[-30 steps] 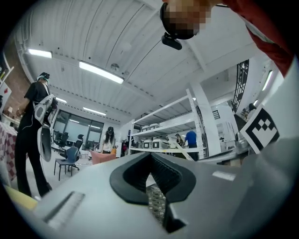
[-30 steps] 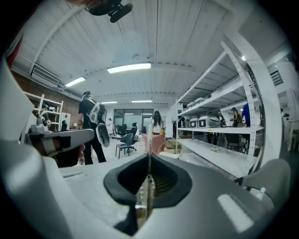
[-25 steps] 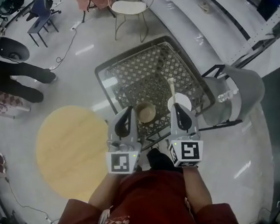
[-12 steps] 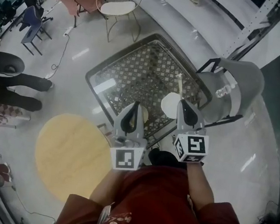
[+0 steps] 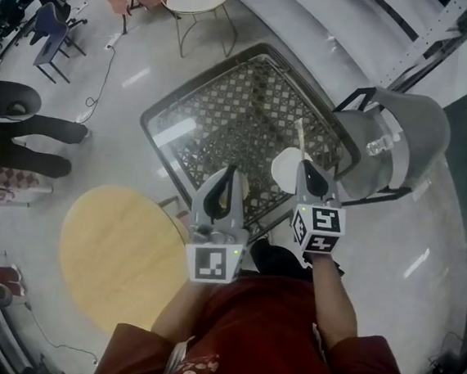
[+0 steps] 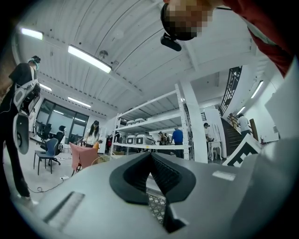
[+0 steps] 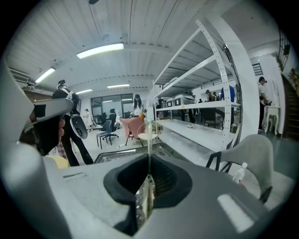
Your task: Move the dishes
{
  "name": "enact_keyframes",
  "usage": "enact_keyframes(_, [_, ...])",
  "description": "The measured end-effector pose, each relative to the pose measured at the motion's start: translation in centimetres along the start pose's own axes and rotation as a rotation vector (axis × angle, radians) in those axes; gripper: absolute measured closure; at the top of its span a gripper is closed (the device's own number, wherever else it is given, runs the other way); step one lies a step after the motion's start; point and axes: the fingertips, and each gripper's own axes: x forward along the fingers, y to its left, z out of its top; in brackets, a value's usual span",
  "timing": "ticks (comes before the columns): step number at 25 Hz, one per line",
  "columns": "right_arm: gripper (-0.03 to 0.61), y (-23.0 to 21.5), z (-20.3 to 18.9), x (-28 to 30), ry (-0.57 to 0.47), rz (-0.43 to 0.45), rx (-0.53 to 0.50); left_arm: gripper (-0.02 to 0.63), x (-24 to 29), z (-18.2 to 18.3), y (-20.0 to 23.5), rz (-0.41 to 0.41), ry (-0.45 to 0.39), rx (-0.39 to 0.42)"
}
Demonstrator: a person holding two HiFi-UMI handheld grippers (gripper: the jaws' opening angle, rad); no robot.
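On the square glass-topped lattice table (image 5: 225, 99): only one dish shows, over the near corner.
Round yellow wooden table (image 5: 113, 244): stands just left of the lattice table.
Right gripper (image 5: 305, 168): jaws pinch the rim of the round white plate (image 5: 285, 166), which its own view shows edge-on between the pads (image 7: 148, 172).
Left gripper (image 5: 228, 177): jaws pressed together with nothing between them (image 6: 150, 158).
Plate: a pale thin utensil (image 5: 301, 139) lies across it. I cannot tell whether the plate rests on the glass.
Progress: seemingly early. The plate is grasped but not yet set down elsewhere.
Change: a second ago a small brown bowl showed between the grippers. The left gripper now covers it, and the pinch on the plate is unchanged.
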Motion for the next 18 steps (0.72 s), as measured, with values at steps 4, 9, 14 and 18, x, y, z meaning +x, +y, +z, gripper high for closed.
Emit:
enact_keyframes(4, [0.560, -0.5, -2.2, 1.9, 0.064, 0.002, 0.020, 0.607, 0.4, -0.7, 0.1, 0.007, 0.015, -0.004])
enact_keyframes(9, [0.560, -1.4, -5.4, 4.4, 0.152, -0.009, 0.045, 0.607, 1.0, -2.7, 0.6, 0.021, 0.068, -0.008])
enact_keyframes(14, [0.560, -2.0, -9.1, 6.0, 0.260, -0.011, 0.061, 0.607, 1.3, -3.8, 0.9, 0.043, 0.083, -0.015])
enact_keyframes(18, [0.560, -2.7, -12.1, 7.5, 0.356, -0.019, 0.079, 0.607, 1.7, -4.9, 0.8, 0.050, 0.107, -0.018])
